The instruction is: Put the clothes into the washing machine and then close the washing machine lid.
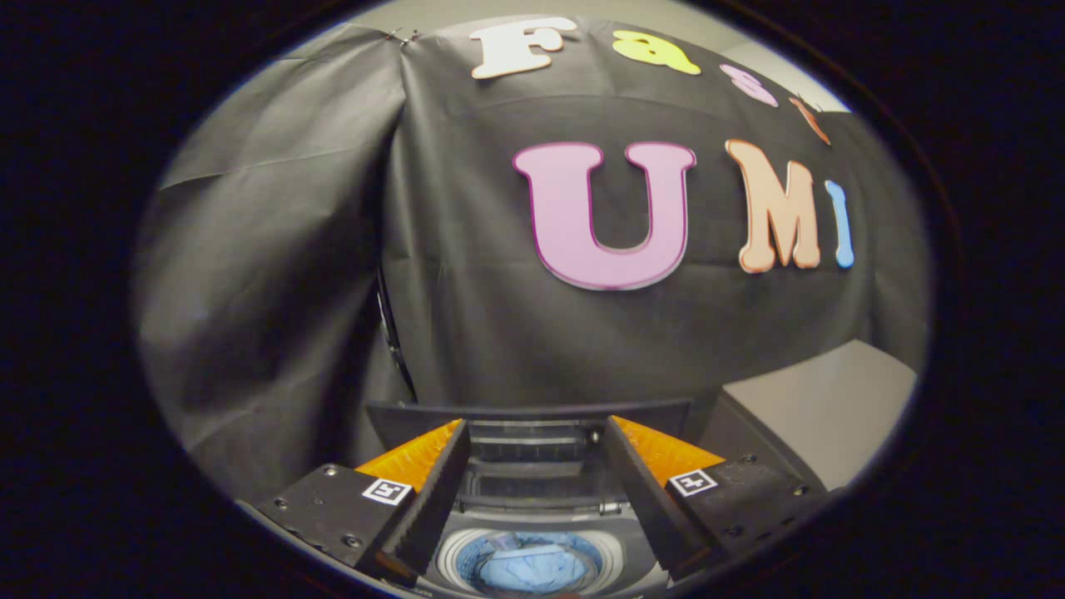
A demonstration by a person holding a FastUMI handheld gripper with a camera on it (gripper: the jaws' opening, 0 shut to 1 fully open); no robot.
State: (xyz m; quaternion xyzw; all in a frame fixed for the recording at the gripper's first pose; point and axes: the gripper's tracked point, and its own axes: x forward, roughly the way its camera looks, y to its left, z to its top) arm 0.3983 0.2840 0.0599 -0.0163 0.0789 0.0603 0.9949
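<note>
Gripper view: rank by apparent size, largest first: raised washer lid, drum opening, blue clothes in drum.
1. Raised washer lid
2. Drum opening
3. Blue clothes

Apparent size only; fisheye distorts. Hand-held gripper open, holding nothing.

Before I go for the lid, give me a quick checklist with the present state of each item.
1. Clothes in the drum: ok. Blue clothes lie inside the washing machine drum, seen between the fingers.
2. Nothing draped over the drum rim: cannot tell; its near part is hidden.
3. Gripper free: ok. Fingers spread wide, nothing held between them.
4. Lid position: not ok for finishing. It stands raised behind the drum, just beyond the fingertips.
5. Fingers touching the lid: cannot tell. The tips appear close to its top edge.
6. Space behind the lid: cannot tell. The black cloth wall hangs behind it; the gap between them cannot be judged.
</note>
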